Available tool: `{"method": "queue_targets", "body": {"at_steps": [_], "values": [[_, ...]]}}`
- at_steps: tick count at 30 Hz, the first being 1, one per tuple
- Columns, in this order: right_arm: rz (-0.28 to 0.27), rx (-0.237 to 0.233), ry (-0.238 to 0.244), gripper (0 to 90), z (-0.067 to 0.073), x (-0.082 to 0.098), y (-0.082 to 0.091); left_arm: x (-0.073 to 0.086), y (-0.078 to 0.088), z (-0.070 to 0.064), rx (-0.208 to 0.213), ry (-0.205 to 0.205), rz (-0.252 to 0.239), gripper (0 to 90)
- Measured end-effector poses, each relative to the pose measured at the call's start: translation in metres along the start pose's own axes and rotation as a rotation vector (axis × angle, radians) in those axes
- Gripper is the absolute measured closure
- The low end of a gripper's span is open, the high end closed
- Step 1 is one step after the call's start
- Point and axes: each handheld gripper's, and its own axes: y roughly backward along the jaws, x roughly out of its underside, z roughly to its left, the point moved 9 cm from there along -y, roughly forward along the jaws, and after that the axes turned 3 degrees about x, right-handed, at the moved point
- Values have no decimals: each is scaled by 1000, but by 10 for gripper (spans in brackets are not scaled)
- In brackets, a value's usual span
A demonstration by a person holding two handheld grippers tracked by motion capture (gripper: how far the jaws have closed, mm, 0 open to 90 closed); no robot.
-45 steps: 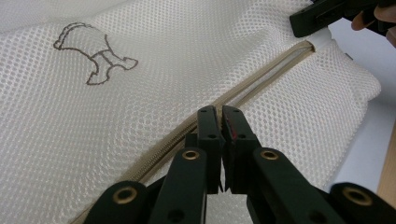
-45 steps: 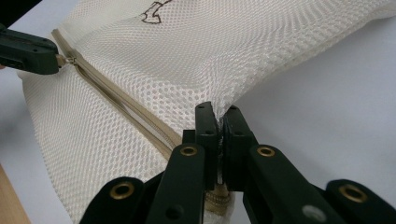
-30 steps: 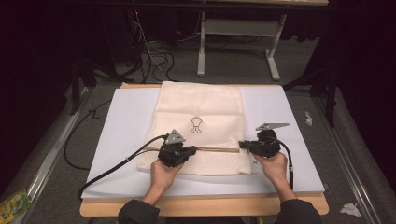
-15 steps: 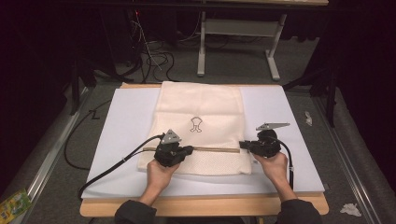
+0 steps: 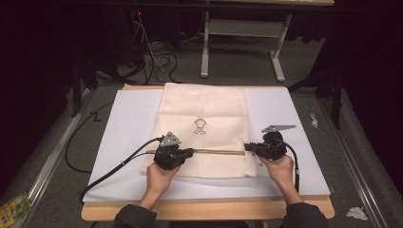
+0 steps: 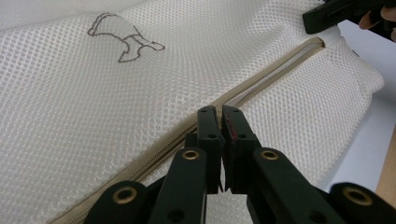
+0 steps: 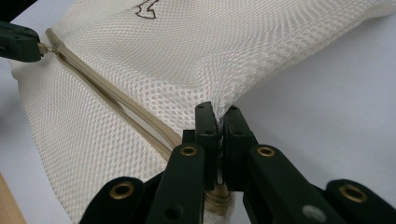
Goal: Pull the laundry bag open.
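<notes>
A cream mesh bag point(image 5: 204, 107) with a small outline print point(image 5: 200, 126) lies flat on a white sheet point(image 5: 123, 123). A beige zipper point(image 5: 218, 152) runs across its near part. My left gripper point(image 5: 190, 152) lies low on the bag, shut on the zipper pull point(image 7: 46, 46). In the left gripper view the closed jaws point(image 6: 220, 112) sit on the zipper line point(image 6: 275, 70), which looks parted beyond them. My right gripper point(image 5: 248, 147) is shut on the bag's right edge, at the end of the zipper. Its own view shows mesh pinched between the jaws point(image 7: 217, 112).
The sheet covers a wooden table whose front edge point(image 5: 204, 209) is near the person. Cables trail from both grippers across the sheet. A metal table frame point(image 5: 237, 28) and loose cables stand behind. A green packet point(image 5: 14, 209) and crumpled paper point(image 5: 356, 213) lie on the floor.
My left gripper has slid slightly to the left along the zipper line. The right gripper has stayed in place, shut on the bag's edge.
</notes>
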Motion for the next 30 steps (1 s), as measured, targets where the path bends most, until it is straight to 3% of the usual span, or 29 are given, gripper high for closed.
{"method": "queue_targets", "body": {"at_steps": [30], "values": [[-6,10,0,884,-3,-3,4,3,13,11,-20,27,-20,873]]}}
